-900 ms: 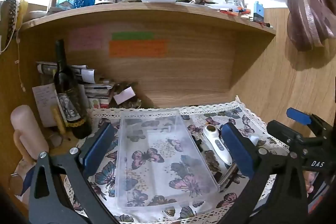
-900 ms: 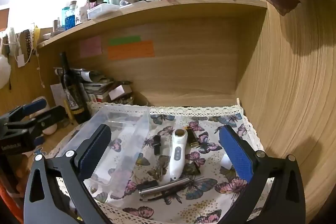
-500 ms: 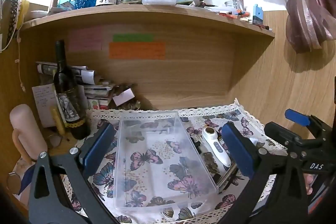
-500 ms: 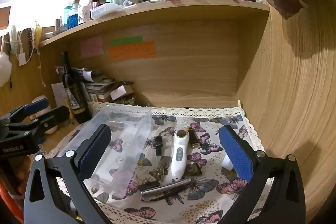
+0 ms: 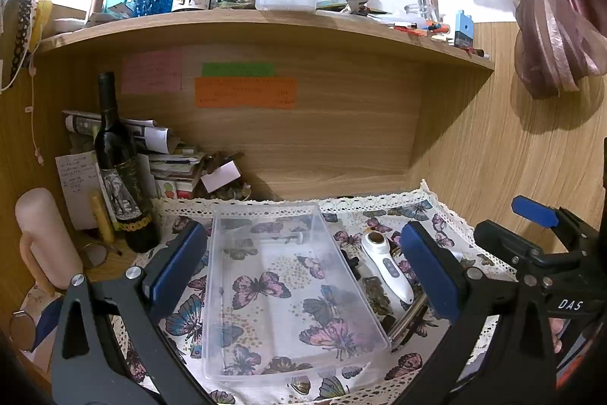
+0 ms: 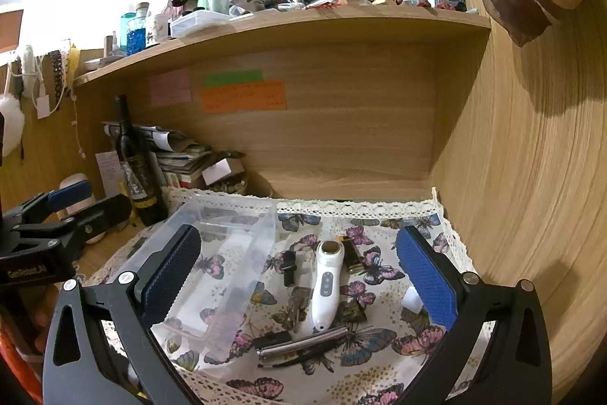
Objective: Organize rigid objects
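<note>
A clear plastic bin [image 5: 288, 295] lies empty on the butterfly cloth [image 5: 182, 325]; it also shows in the right wrist view [image 6: 212, 276]. Right of it lie a white handheld device [image 6: 324, 291], a silver metal tool [image 6: 303, 346], a small black clip [image 6: 288, 266], a black-and-gold lighter [image 6: 353, 255] and a small white piece [image 6: 411, 300]. The white device also shows in the left wrist view [image 5: 387, 266]. My left gripper [image 5: 303, 268] is open, above the bin. My right gripper [image 6: 299, 276] is open, above the loose items. Both are empty.
A dark wine bottle [image 5: 121, 177] and stacked papers [image 5: 167, 158] stand at the back left. A pink cylinder [image 5: 45, 238] is at far left. A wooden shelf [image 5: 265, 25] crowded with bottles hangs overhead. A wooden wall [image 6: 523, 177] closes the right side.
Both grippers have drifted slightly back and up, so the views have shifted a little. Nothing on the cloth has moved, and both grippers stay open.
</note>
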The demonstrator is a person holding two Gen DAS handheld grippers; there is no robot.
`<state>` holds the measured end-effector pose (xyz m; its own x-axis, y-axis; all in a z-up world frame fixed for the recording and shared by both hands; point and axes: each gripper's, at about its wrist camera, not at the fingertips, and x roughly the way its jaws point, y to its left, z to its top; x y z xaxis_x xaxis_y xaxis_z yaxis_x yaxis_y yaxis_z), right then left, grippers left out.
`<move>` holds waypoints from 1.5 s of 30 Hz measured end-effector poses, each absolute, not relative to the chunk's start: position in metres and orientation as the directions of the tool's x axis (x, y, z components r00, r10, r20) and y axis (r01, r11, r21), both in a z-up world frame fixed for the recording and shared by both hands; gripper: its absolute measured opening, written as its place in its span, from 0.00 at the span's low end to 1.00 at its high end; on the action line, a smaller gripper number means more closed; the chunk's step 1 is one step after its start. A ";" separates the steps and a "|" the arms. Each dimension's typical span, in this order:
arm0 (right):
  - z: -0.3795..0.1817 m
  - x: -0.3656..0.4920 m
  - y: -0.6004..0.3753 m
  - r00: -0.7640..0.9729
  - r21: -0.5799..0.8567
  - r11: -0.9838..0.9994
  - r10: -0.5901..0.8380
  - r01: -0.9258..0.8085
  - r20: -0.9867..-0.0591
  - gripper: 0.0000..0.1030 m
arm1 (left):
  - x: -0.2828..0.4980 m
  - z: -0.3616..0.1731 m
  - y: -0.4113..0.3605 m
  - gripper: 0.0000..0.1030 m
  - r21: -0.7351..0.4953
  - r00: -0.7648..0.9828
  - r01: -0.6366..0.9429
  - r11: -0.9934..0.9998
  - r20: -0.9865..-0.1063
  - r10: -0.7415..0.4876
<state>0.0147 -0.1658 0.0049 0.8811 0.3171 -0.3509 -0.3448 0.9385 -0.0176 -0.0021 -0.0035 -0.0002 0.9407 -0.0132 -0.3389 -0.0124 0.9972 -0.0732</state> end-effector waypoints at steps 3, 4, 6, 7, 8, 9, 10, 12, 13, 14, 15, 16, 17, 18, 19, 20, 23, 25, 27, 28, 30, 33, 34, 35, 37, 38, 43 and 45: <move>0.005 0.014 -0.165 0.882 -0.021 0.938 0.319 -0.347 -0.347 1.00 | -0.003 0.000 -0.004 1.00 -0.072 0.943 -0.011 0.997 -0.332 -0.014; 0.006 0.014 -0.164 0.882 -0.023 0.937 0.319 -0.347 -0.346 1.00 | -0.004 0.000 -0.004 1.00 -0.072 0.943 -0.011 0.997 -0.332 -0.013; 0.006 0.014 -0.164 0.884 -0.025 0.938 0.318 -0.347 -0.344 1.00 | -0.004 0.000 -0.004 1.00 -0.073 0.943 -0.010 0.997 -0.333 -0.015; 0.006 0.014 -0.164 0.884 -0.025 0.938 0.318 -0.347 -0.343 1.00 | -0.004 0.000 -0.004 1.00 -0.075 0.942 -0.010 0.997 -0.334 -0.016; 0.006 0.014 -0.164 0.883 -0.024 0.937 0.319 -0.347 -0.344 1.00 | -0.003 0.001 -0.004 1.00 -0.076 0.942 -0.008 0.997 -0.335 -0.018; 0.006 0.014 -0.164 0.884 -0.024 0.938 0.318 -0.347 -0.343 1.00 | -0.004 0.001 -0.004 1.00 -0.075 0.942 -0.007 0.997 -0.335 -0.018; 0.006 0.014 -0.164 0.884 -0.025 0.938 0.317 -0.346 -0.343 1.00 | -0.004 0.002 -0.004 1.00 -0.075 0.942 -0.009 0.997 -0.334 -0.017; 0.006 0.014 -0.163 0.884 -0.025 0.937 0.319 -0.347 -0.342 1.00 | -0.003 0.002 -0.004 1.00 -0.078 0.942 -0.008 0.997 -0.336 -0.018; 0.006 0.014 -0.163 0.883 -0.024 0.937 0.320 -0.348 -0.342 1.00 | -0.003 0.001 -0.004 1.00 -0.077 0.942 -0.009 0.997 -0.336 -0.017; 0.007 0.014 -0.163 0.883 -0.024 0.937 0.320 -0.349 -0.343 1.00 | -0.003 0.002 -0.004 1.00 -0.077 0.941 -0.010 0.997 -0.337 -0.017; 0.006 0.014 -0.163 0.883 -0.024 0.937 0.320 -0.349 -0.343 1.00 | -0.003 0.002 -0.004 1.00 -0.077 0.941 -0.010 0.997 -0.337 -0.016; 0.006 0.014 -0.163 0.884 -0.024 0.937 0.320 -0.348 -0.342 1.00 | -0.003 0.002 -0.004 1.00 -0.077 0.941 -0.011 0.997 -0.337 -0.016; 0.006 0.014 -0.163 0.884 -0.024 0.937 0.320 -0.348 -0.342 1.00 | -0.003 0.002 -0.004 1.00 -0.078 0.941 -0.009 0.997 -0.337 -0.017; 0.006 0.014 -0.163 0.884 -0.024 0.937 0.319 -0.348 -0.341 1.00 | -0.003 0.002 -0.004 1.00 -0.078 0.941 -0.010 0.997 -0.337 -0.017; 0.007 0.014 -0.163 0.884 -0.023 0.938 0.319 -0.347 -0.342 1.00 | -0.003 0.002 -0.004 1.00 -0.077 0.941 -0.010 0.997 -0.337 -0.017; 0.007 0.014 -0.162 0.884 -0.024 0.938 0.318 -0.347 -0.342 1.00 | -0.003 0.002 -0.004 1.00 -0.078 0.942 -0.010 0.997 -0.336 -0.017; 0.008 0.013 -0.161 0.886 -0.026 0.937 0.319 -0.347 -0.338 1.00 | -0.003 0.001 -0.004 1.00 -0.082 0.941 -0.006 0.997 -0.338 -0.022; 0.008 0.013 -0.161 0.887 -0.026 0.937 0.319 -0.347 -0.335 1.00 | -0.003 0.000 -0.003 1.00 -0.082 0.941 -0.006 0.997 -0.338 -0.022; 0.008 0.013 -0.161 0.887 -0.027 0.937 0.319 -0.347 -0.335 1.00 | -0.003 0.000 -0.003 1.00 -0.083 0.940 -0.007 0.997 -0.339 -0.021; 0.007 0.013 -0.161 0.887 -0.026 0.937 0.319 -0.348 -0.335 1.00 | -0.003 0.000 -0.003 1.00 -0.084 0.940 -0.008 0.996 -0.340 -0.021; 0.007 0.013 -0.162 0.886 -0.026 0.937 0.320 -0.348 -0.335 1.00 | -0.003 -0.001 -0.003 1.00 -0.084 0.940 -0.006 0.996 -0.340 -0.023; 0.007 0.013 -0.162 0.887 -0.024 0.938 0.320 -0.347 -0.335 1.00 | -0.002 -0.002 -0.003 1.00 -0.085 0.938 -0.005 0.996 -0.345 -0.025; 0.007 0.013 -0.162 0.886 -0.024 0.937 0.320 -0.347 -0.335 1.00 | -0.002 -0.003 -0.003 1.00 -0.085 0.938 -0.005 0.996 -0.346 -0.025; 0.007 0.013 -0.162 0.887 -0.023 0.938 0.319 -0.346 -0.334 1.00 | -0.002 -0.003 -0.003 1.00 -0.085 0.937 -0.004 0.996 -0.347 -0.026; 0.007 0.013 -0.163 0.887 -0.021 0.938 0.319 -0.345 -0.335 1.00 | -0.002 -0.004 -0.003 1.00 -0.085 0.938 -0.003 0.996 -0.347 -0.027; 0.007 0.013 -0.163 0.887 -0.020 0.938 0.319 -0.345 -0.335 1.00 | -0.001 -0.004 -0.003 1.00 -0.085 0.938 -0.002 0.996 -0.347 -0.028; 0.007 0.013 -0.163 0.887 -0.022 0.938 0.318 -0.345 -0.335 1.00 | -0.001 -0.004 -0.002 1.00 -0.087 0.938 0.001 0.996 -0.346 -0.031; 0.006 0.014 -0.163 0.887 -0.022 0.938 0.319 -0.345 -0.335 1.00 | -0.001 -0.004 -0.002 1.00 -0.087 0.937 0.001 0.996 -0.348 -0.031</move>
<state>0.0138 -0.1635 0.0064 0.8866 0.3185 -0.3353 -0.3454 0.9382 -0.0220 -0.0012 -0.0022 -0.0036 0.9371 -0.0315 -0.3476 0.0010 0.9962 -0.0874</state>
